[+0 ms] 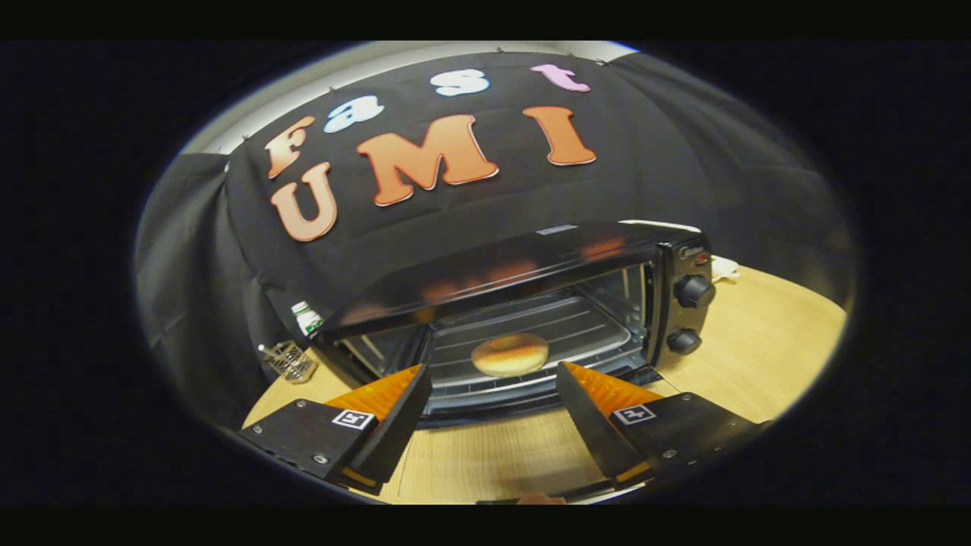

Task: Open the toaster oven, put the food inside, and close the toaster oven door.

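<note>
Wooden tabletop (766, 341) ran pale and bare under everything, from the near edge out to the black cloth wall at the far side. On it sat the black toaster oven (531, 303), its glossy top catching orange reflections. The oven's door (485, 406) was down, lying flat toward the near side, and the chamber stood open with its wire rack (576, 326) showing. Two round black knobs (694, 292), one above the other, sat on the control panel at the oven's right. The food, a round golden bagel (510, 354), lay on the rack inside the chamber, near its front, beyond the fingers and in line with the gap between them.

The gripper (493, 387) hung just short of the lowered door with its fingers spread wide apart, holding nothing; the fingertips reached about to the door's near edge, and whether they touched it could not be told.

Far left of the oven, by the cloth, a small wire basket (290, 360) rested on the table, and just behind it stood a white bottle with a green band (307, 317). Something small and white (724, 267) lay past the oven's right side, too unclear to name.
</note>
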Tool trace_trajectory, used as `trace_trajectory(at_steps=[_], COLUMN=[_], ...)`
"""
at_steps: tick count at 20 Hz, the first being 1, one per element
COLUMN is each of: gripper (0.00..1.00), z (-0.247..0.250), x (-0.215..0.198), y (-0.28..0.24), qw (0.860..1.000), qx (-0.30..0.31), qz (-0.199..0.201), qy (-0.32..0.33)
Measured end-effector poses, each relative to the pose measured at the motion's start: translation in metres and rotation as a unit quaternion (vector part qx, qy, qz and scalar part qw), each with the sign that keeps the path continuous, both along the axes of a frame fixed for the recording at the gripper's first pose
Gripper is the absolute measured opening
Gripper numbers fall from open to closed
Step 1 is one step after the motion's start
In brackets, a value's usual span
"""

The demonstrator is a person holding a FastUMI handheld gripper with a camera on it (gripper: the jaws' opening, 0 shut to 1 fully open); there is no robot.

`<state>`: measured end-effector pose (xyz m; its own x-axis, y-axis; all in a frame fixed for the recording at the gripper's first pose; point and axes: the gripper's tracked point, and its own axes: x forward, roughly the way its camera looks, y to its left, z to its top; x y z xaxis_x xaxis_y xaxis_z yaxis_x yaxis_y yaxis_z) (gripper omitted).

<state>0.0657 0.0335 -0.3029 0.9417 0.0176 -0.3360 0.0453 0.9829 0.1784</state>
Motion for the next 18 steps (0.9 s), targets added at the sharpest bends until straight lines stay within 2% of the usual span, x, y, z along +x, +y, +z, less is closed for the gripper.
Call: trace_trajectory(at_steps=[3, 8, 13, 18], gripper=[0.98, 0.98, 0.99, 0.99], z=[-0.006, -0.015, -0.038, -0.076], x=[-0.037, -0.088, -0.113, -0.12], y=[-0.006, -0.009, -0.02, -0.026], qw=[0.998, 0.996, 0.992, 0.99], qx=[-0.057, -0.094, -0.122, -0.129], qz=[0.002, 0.007, -0.004, -0.017], qy=[-0.009, -0.007, 0.017, 0.062])
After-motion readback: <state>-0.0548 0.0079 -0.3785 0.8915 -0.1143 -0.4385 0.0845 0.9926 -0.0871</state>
